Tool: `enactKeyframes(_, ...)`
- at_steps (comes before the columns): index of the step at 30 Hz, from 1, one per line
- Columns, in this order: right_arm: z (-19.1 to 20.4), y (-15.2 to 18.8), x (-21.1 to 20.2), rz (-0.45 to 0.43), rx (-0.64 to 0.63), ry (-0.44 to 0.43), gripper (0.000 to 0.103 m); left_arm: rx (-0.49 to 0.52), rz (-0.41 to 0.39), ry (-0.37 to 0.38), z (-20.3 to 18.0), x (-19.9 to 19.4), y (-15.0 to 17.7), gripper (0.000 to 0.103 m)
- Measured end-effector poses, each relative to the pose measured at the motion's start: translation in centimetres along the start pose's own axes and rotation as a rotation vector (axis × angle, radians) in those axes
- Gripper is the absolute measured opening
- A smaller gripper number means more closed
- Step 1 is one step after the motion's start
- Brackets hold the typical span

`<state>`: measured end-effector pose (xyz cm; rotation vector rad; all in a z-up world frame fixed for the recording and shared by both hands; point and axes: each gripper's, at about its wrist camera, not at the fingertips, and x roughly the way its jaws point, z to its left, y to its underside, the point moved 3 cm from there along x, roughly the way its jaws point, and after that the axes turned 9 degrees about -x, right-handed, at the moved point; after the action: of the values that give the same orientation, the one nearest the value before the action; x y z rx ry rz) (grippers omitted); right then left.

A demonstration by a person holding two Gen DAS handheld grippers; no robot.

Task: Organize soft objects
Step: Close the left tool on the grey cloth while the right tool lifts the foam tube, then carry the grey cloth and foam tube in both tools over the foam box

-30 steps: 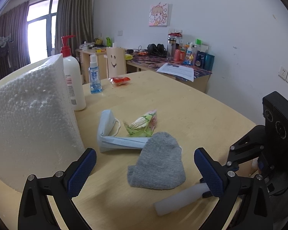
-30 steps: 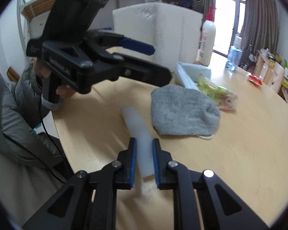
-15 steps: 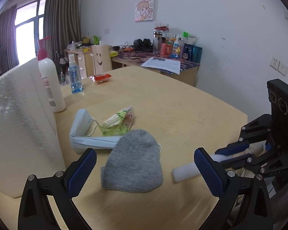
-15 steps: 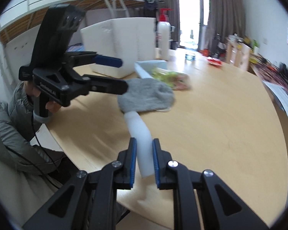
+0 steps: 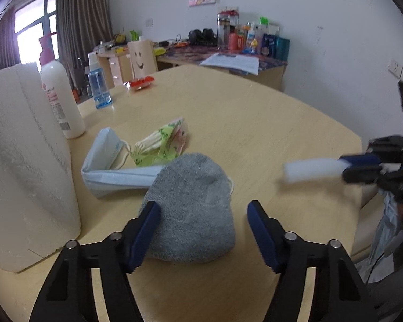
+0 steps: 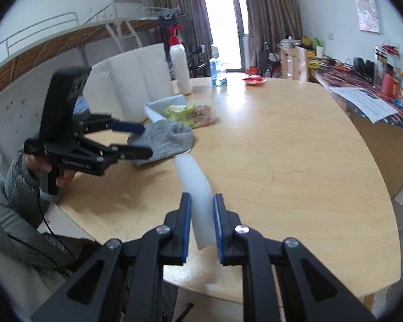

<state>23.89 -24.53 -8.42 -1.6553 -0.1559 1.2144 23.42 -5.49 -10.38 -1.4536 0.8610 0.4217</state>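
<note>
A grey knit hat lies on the round wooden table, overlapping a folded light-blue mask and a green-and-pink packet. My left gripper straddles the near end of the hat, jaws closing. Its left pad is at the hat's edge and its right pad stands clear of it. In the right wrist view the left gripper hovers over the hat. My right gripper is shut on a white foam strip, held above the table. The left wrist view shows the strip at the right.
A white foam box stands at the left, with a pump bottle, a blue spray bottle and a red packet behind it. A cluttered desk lines the far wall. A person in a grey jacket sits at the table's edge.
The left gripper came down over the grey hat and its jaws narrowed. The right gripper lifted the foam strip off the table and carried it away from the hat, rolling as it went.
</note>
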Motion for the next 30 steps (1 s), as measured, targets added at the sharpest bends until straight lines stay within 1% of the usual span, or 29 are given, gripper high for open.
enactKeyframes(1,-0.1,0.0,-0.3,-0.007,0.009,0.0,0.019,0.007,0.01,-0.011,0.0,0.2,0.1,0.064)
enactKeyframes(3,-0.3,-0.1,-0.5,-0.017,0.023,0.009,0.019,0.018,0.032,-0.027,0.0,0.6,0.4,0.055)
enactKeyframes(4,-0.4,-0.1,-0.6,-0.022,0.029,0.009,0.019,0.025,0.055,-0.043,0.1,1.0,0.6,0.053)
enactKeyframes(5,-0.3,-0.1,-0.8,-0.03,0.034,0.007,0.019,0.029,0.062,-0.057,0.1,1.0,0.8,0.048)
enactKeyframes(6,-0.4,-0.1,-0.9,-0.041,0.043,0.012,0.019,0.033,0.059,-0.066,0.1,0.9,0.8,0.043)
enactKeyframes(10,-0.5,-0.2,-1.3,-0.067,0.071,0.022,0.019,0.038,0.062,-0.084,0.3,0.7,1.0,0.034)
enactKeyframes(12,-0.5,-0.3,-1.4,-0.089,0.09,0.011,0.019,0.053,0.055,-0.094,0.3,0.8,1.0,0.025)
enactKeyframes(14,-0.5,-0.5,-1.5,-0.105,0.102,0.009,0.019,0.062,0.047,-0.096,0.2,0.7,1.0,0.019)
enactKeyframes(15,-0.5,-0.5,-1.5,-0.112,0.108,0.007,0.019,0.059,0.042,-0.09,0.2,0.6,0.9,0.017)
enactKeyframes(21,-0.6,-0.7,-1.4,-0.131,0.145,0.005,0.019,0.058,0.006,-0.041,0.0,-0.6,0.8,0.015)
enactKeyframes(25,-0.2,-1.0,-1.5,-0.151,0.148,0.0,0.019,0.03,-0.028,-0.024,0.0,-1.9,0.1,0.015)
enactKeyframes(27,0.0,-1.2,-1.6,-0.16,0.15,0.001,0.019,0.024,-0.057,-0.02,0.0,-2.9,-0.2,0.015)
enactKeyframes(30,0.2,-1.4,-1.5,-0.168,0.16,-0.006,0.019,0.025,-0.095,0.008,-0.2,-4.2,-0.6,0.015)
